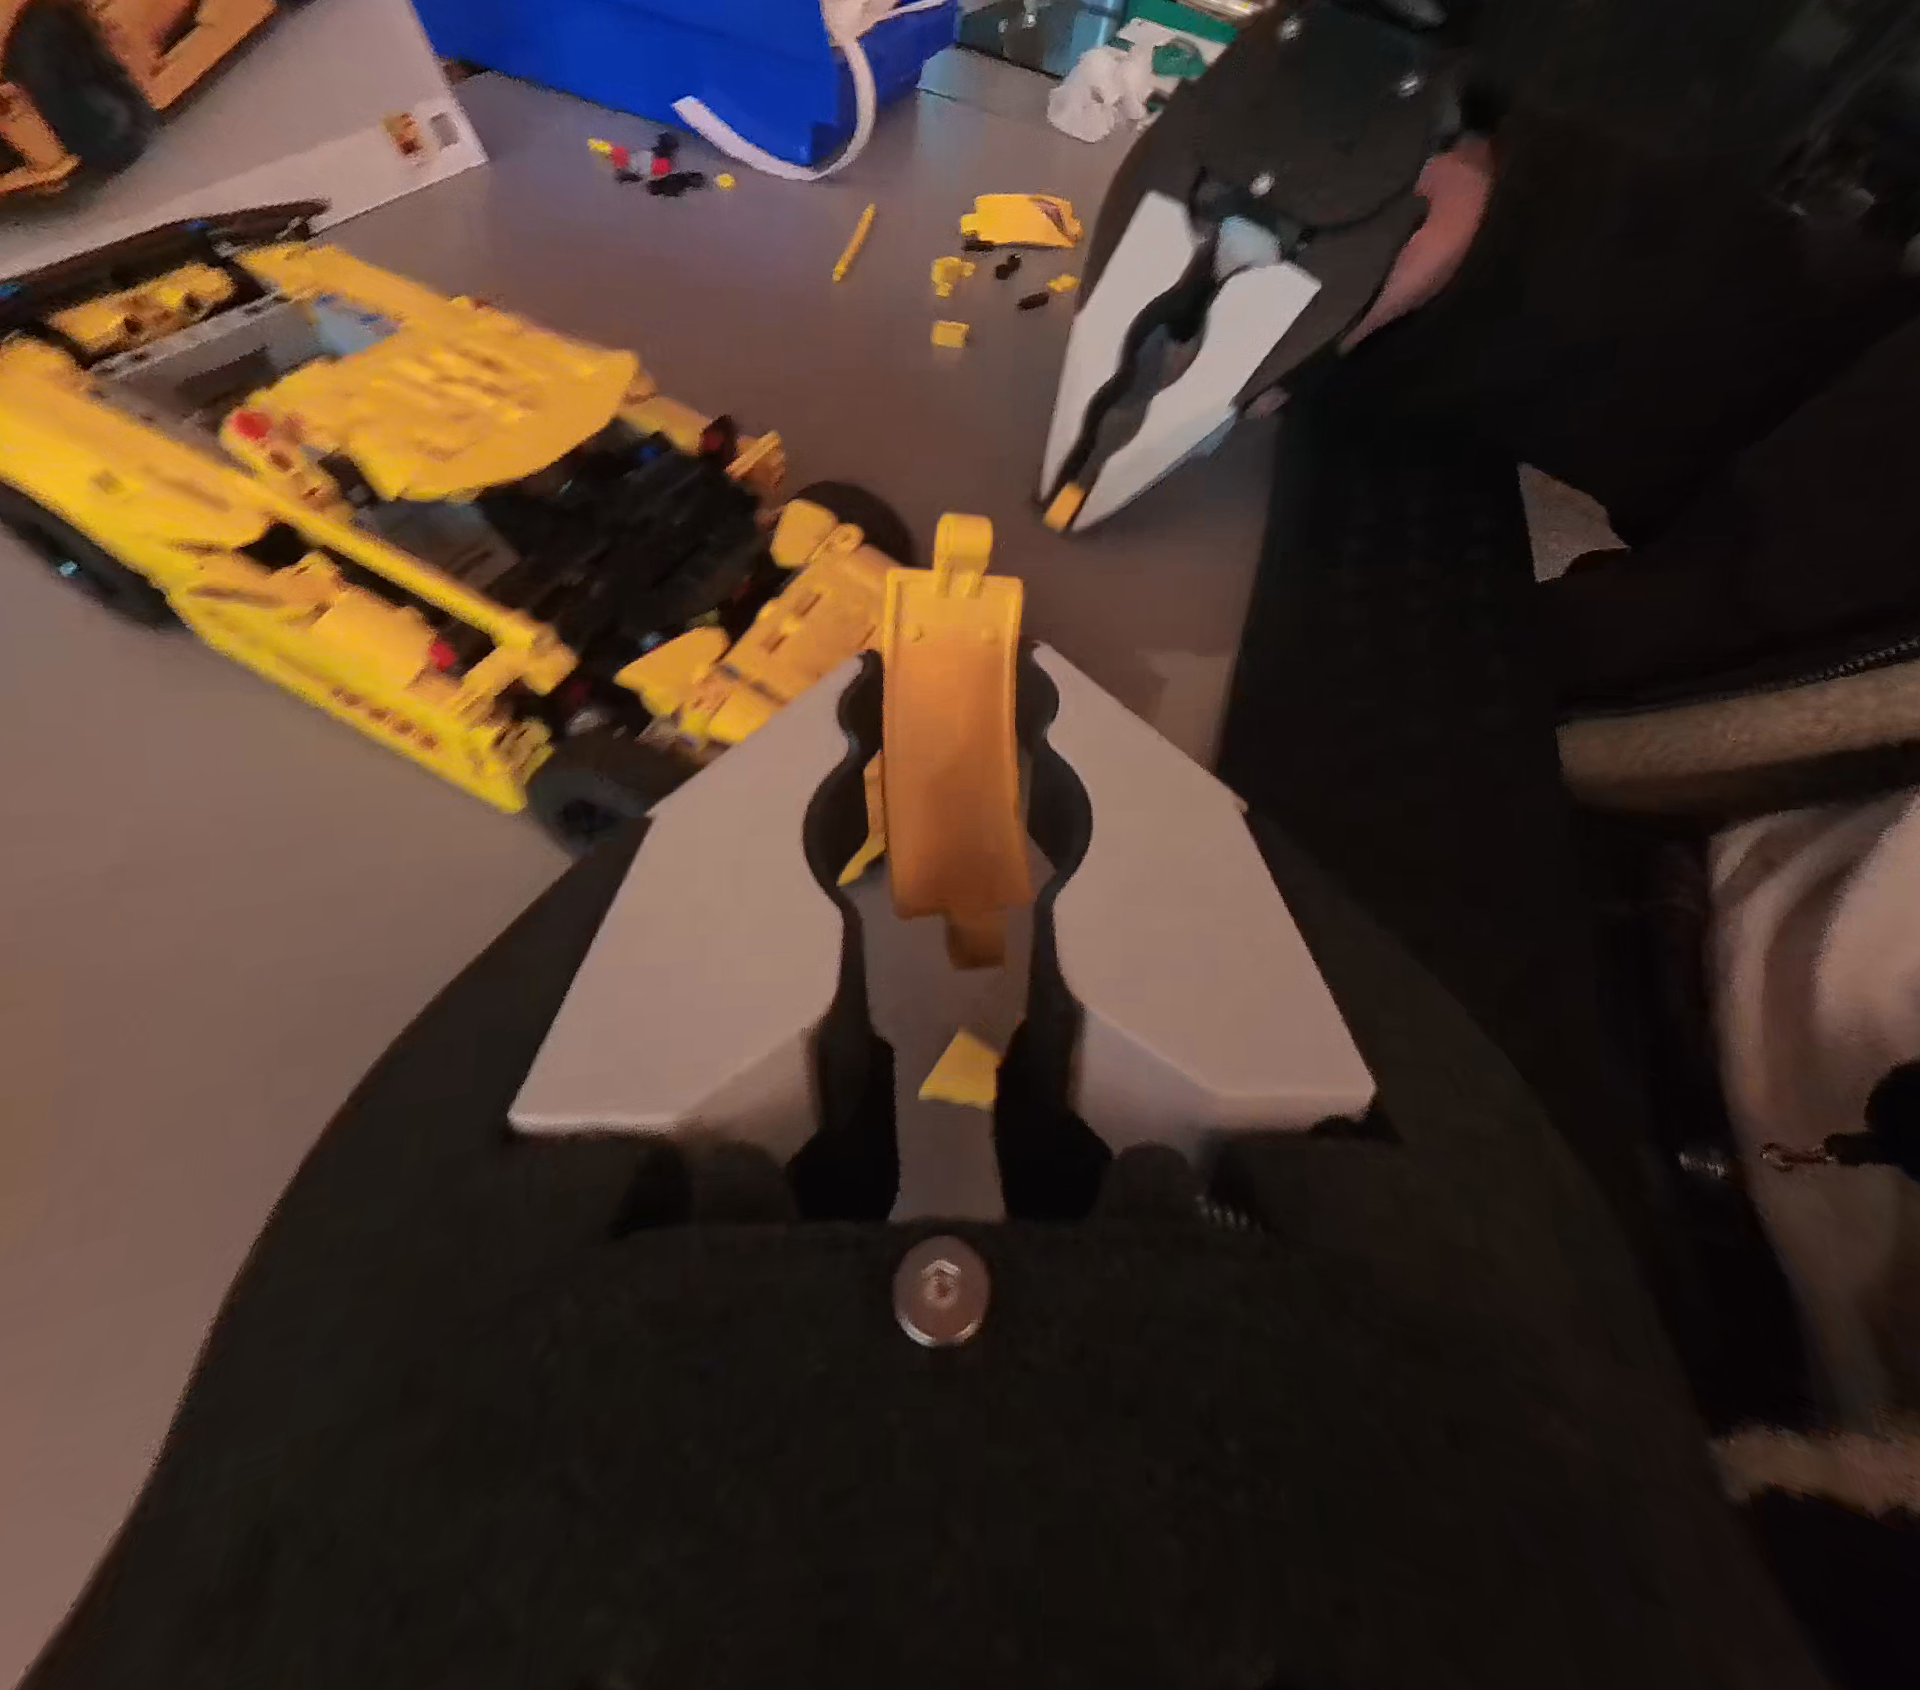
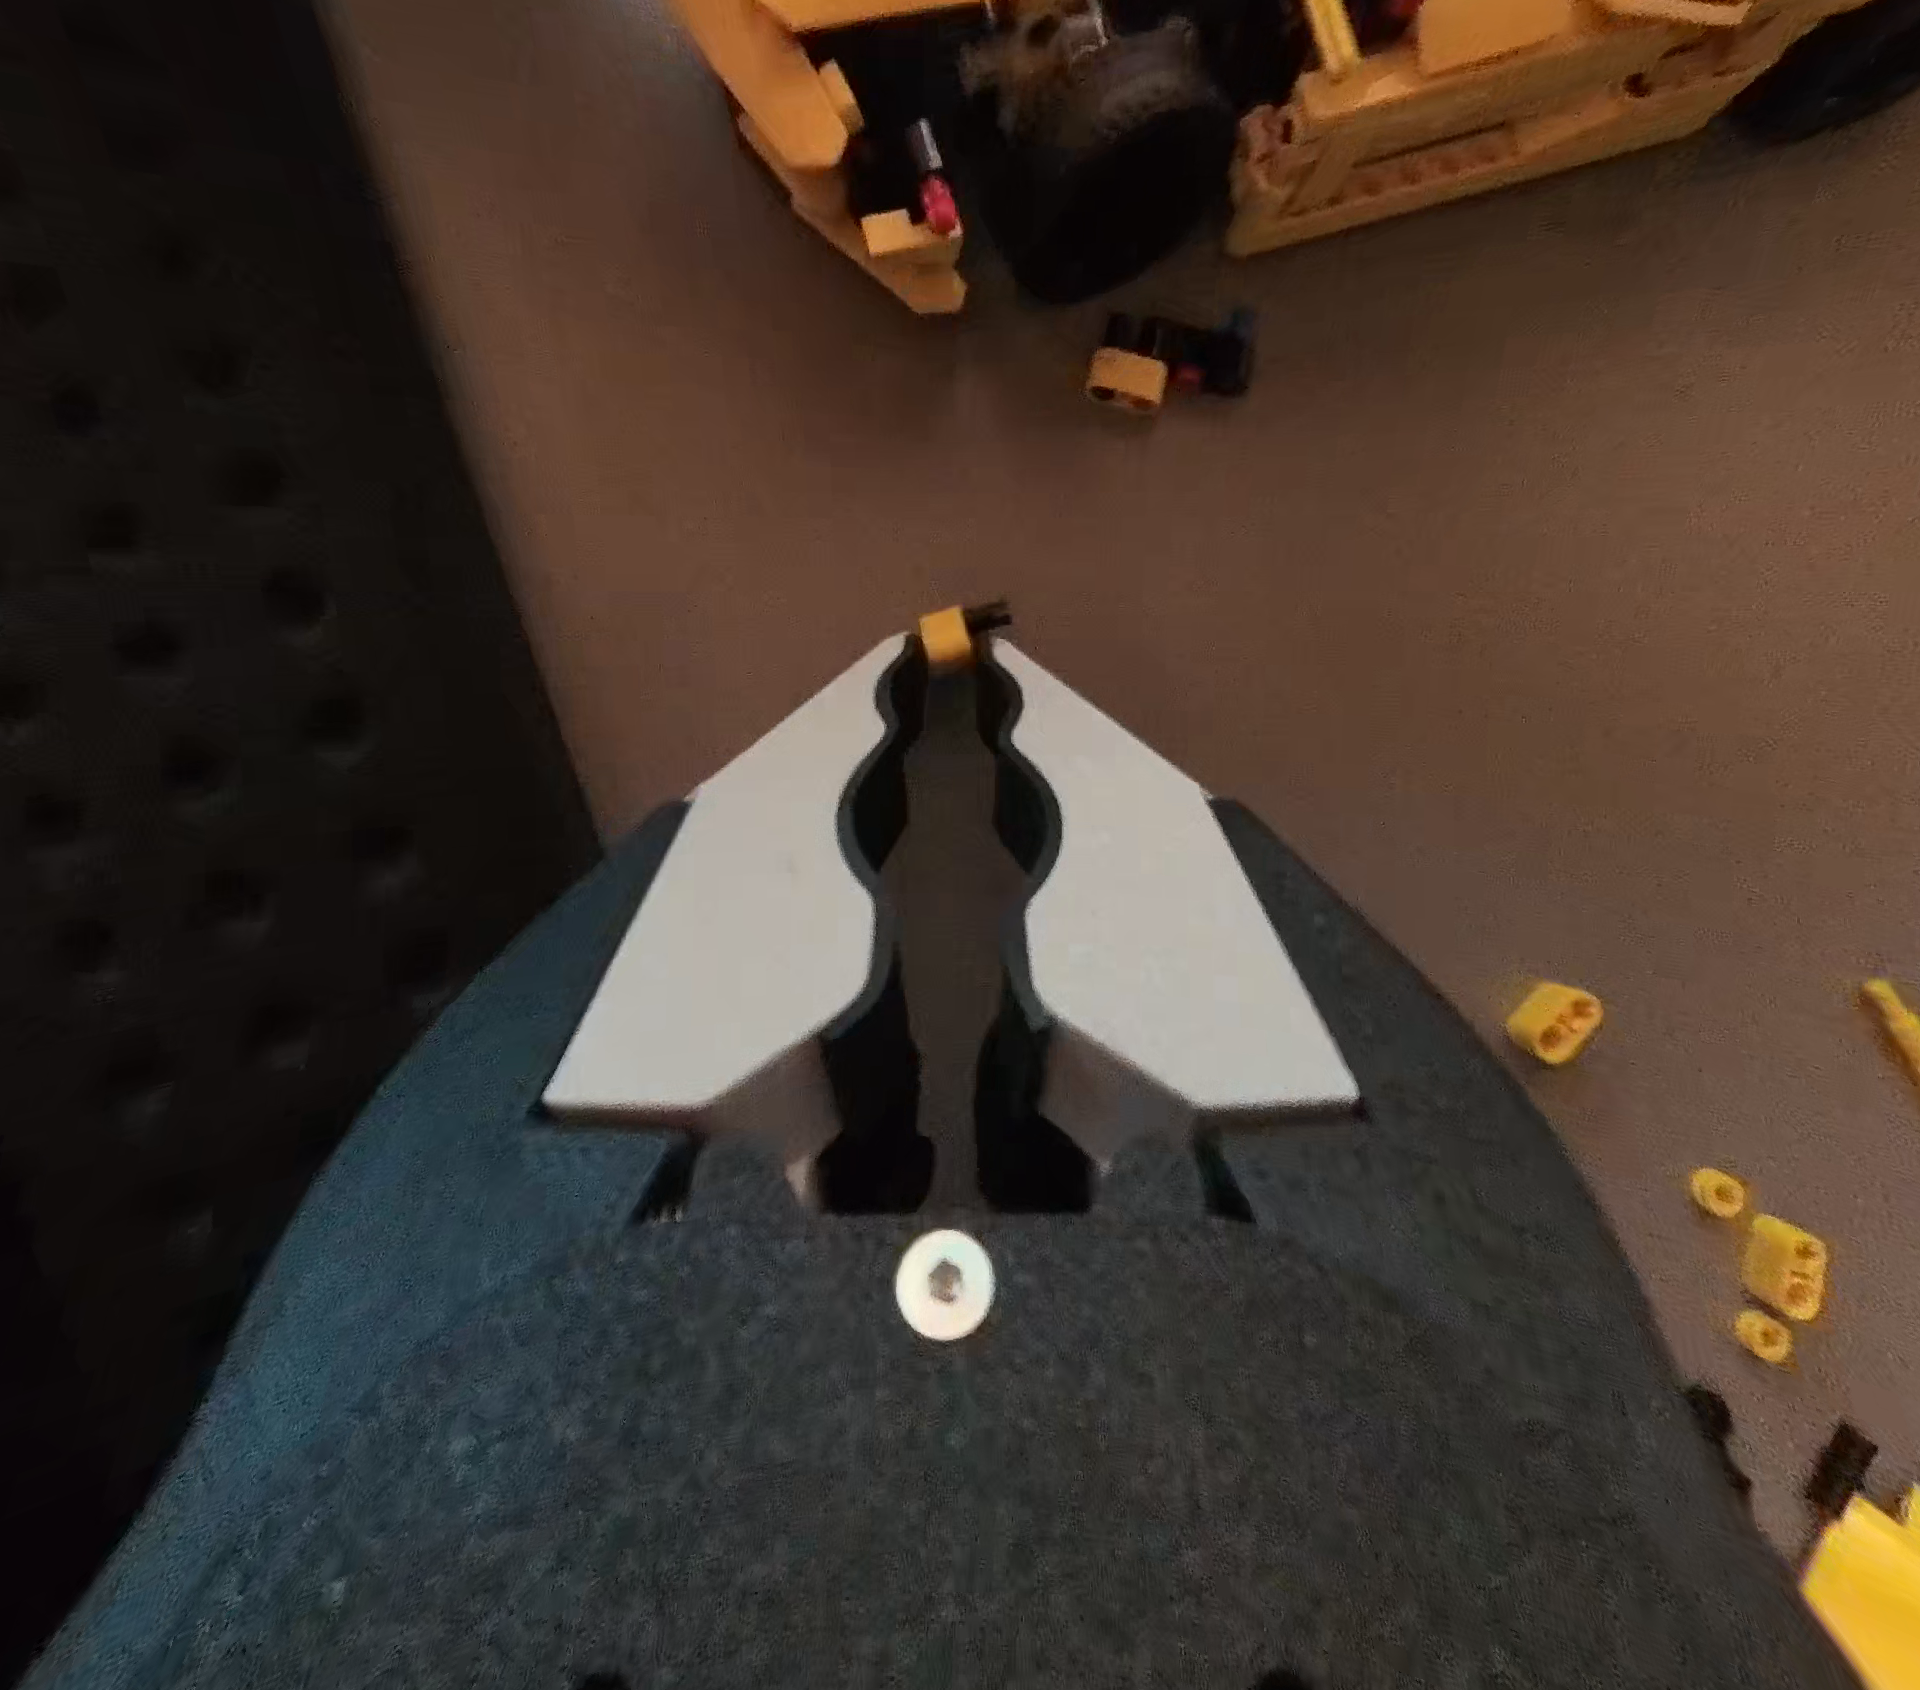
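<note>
My left gripper [image 1: 951,674] is clamped on a curved yellow panel [image 1: 951,767], held just above the desk [image 1: 260,965] beside the half-built yellow car [image 1: 395,477]. My right gripper [image 2: 951,653] pinches a tiny yellow connector [image 2: 945,634] at its tips, with loose yellow bits [image 2: 1553,1022] scattered nearby.

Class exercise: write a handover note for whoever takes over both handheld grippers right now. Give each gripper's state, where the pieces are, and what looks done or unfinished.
Left gripper: shut on a curved yellow panel, held above the grey table.
Right gripper: shut on a small yellow connector with a black pin, at its fingertips.
Yellow brick car: on the table, partly built, black inner parts exposed.
Loose yellow and black pieces lie scattered by the right gripper.
Neither held piece is on the car.
</note>
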`<control>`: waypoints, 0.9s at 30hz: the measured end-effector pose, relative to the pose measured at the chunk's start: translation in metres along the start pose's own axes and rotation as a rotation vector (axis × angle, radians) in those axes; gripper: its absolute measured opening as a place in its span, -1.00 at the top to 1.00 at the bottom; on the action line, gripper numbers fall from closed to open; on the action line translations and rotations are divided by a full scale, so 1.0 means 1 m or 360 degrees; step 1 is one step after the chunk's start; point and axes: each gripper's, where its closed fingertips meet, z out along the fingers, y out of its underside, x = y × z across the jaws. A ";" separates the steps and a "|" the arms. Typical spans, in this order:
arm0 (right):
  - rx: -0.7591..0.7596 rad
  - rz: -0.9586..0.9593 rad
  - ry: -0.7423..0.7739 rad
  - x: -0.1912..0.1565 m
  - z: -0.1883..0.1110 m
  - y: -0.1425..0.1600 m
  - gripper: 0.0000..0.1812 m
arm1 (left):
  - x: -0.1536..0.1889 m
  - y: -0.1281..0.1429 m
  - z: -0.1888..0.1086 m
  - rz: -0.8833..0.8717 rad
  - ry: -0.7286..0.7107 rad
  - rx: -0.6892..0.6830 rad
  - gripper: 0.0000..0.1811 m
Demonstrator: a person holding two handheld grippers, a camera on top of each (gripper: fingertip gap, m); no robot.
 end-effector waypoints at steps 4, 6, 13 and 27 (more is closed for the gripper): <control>0.0023 0.0030 -0.0084 -0.006 0.006 -0.003 0.78 | 0.026 0.003 0.031 0.0134 0.0011 -0.0118 0.73; 0.0074 0.0065 -0.0112 -0.006 -0.002 -0.008 0.68 | 0.028 0.011 0.044 0.0293 -0.0075 -0.0210 0.73; 0.0644 0.0334 -0.0724 -0.064 -0.026 -0.088 0.65 | 0.040 0.013 0.057 0.0688 -0.0197 -0.0259 0.73; 0.0353 0.0884 0.0841 0.132 -0.149 0.064 0.94 | 0.032 -0.011 0.028 0.0210 -0.0047 0.0081 0.60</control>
